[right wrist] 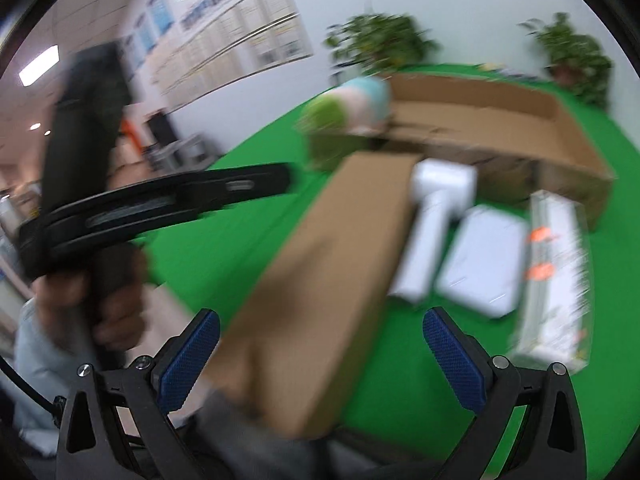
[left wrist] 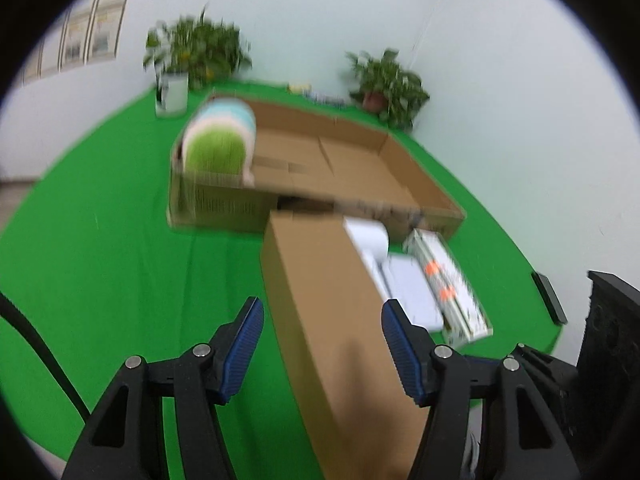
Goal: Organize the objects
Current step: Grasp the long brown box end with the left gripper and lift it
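Observation:
A long brown cardboard box [left wrist: 328,300] lies on the green cloth and runs toward me. My left gripper [left wrist: 322,344] straddles its near part, open: the right pad sits close to the box's edge and green cloth shows beside the left pad. In the right wrist view the same box [right wrist: 328,260] ends between the jaws of my right gripper [right wrist: 322,356]. This one is open too, its left pad near the box and its right pad well apart. Neither gripper presses on anything.
A wide open carton [left wrist: 420,172] stands behind, with rolled towels [left wrist: 218,140] at its left end. Right of the long box lie a white handled device [right wrist: 436,208], a flat white box [right wrist: 484,260] and a clear long package [right wrist: 556,272]. Potted plants [left wrist: 196,48] stand at the back. A hand [right wrist: 108,300] grips the other tool.

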The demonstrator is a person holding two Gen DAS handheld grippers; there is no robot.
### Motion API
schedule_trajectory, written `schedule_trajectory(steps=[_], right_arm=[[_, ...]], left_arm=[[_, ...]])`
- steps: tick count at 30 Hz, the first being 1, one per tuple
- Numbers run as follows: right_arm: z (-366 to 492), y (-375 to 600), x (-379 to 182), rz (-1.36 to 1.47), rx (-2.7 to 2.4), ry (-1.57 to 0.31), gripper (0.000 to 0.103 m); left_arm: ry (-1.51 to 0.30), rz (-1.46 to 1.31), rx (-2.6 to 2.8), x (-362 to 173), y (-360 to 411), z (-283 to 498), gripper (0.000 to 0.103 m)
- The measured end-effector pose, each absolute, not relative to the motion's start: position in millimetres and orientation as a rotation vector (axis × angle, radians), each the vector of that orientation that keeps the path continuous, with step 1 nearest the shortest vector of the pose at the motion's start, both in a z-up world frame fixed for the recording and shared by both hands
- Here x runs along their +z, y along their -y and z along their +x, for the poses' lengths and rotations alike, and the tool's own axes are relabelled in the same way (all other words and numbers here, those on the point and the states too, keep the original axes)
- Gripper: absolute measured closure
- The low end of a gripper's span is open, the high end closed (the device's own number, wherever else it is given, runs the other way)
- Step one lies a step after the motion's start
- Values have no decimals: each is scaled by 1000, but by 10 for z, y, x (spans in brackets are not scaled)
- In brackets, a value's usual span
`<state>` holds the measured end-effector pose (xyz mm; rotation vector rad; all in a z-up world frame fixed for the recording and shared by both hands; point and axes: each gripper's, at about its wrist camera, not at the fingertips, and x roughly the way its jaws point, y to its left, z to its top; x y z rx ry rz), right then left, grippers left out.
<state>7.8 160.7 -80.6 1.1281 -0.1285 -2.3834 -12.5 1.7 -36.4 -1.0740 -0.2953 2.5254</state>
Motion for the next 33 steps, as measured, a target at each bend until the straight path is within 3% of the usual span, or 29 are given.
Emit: schedule_trajectory(steps=[6,13,18,23,26,33], right_arm=[[134,-1160,-957,1220,-2398,-88,1],[152,-944,-1102,1308,-2454,-248,3],[155,-916,-1174,1308,-2475,-266,4],[54,-1003,-1135,1310,-2426,-63,5],[-15,-1054,-1122,1299,-2327,133,5],[-143,-1240,-1308,1265,-2064,506,7]], left_arm=[[399,-1207,2371,-750,-6,-118,42],[507,-1219,2256,-816,-22,-103,43],[544,-1226,2247,-842,43,-49,43],[605,-1215,2253,-810,242,30,41],[630,-1221,2288,-766,382,75,32],[667,-1246,2263,-776,448,111,32]])
